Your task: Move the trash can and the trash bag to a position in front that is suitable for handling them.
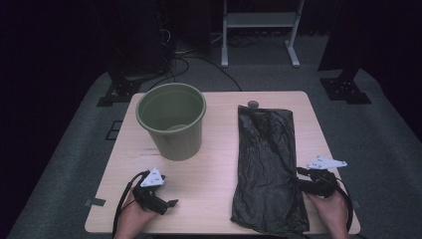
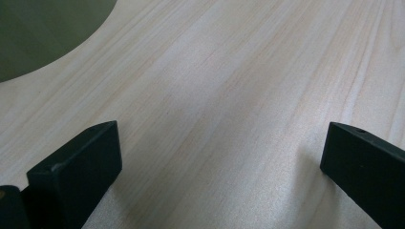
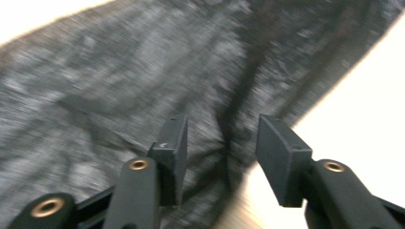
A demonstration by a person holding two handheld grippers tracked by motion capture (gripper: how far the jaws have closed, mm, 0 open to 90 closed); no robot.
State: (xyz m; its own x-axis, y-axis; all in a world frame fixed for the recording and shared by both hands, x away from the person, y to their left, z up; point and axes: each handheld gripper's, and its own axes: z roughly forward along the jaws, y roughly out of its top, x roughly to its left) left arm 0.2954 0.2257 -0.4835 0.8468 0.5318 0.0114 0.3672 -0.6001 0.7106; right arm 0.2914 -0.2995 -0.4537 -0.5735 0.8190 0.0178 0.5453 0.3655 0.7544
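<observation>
Black bin bag flat on right half of tabletop, running from far edge to near edge; green bin upright at left, well apart from bag.

Right gripper at bag's right edge, near end. Fingers part open, straddling a crease at the edge, pads not pressing on film. Left gripper resting low over bare tabletop near front left, fingers wide apart, nothing between.

Handling, judged: thin film, very light, limp, slippery, layers likely clinging; no stiffness to lift by. Best hold at an edge fold or raised wrinkle, pinching both layers; flat surface offers no purchase.

Hard to make out: right gripper view motion-blurred, so which layer lies under the pads unclear. Mouth end of bag not identifiable. Small dark round item at far end of bag, identity unclear. Bin interior mostly in shadow.
</observation>
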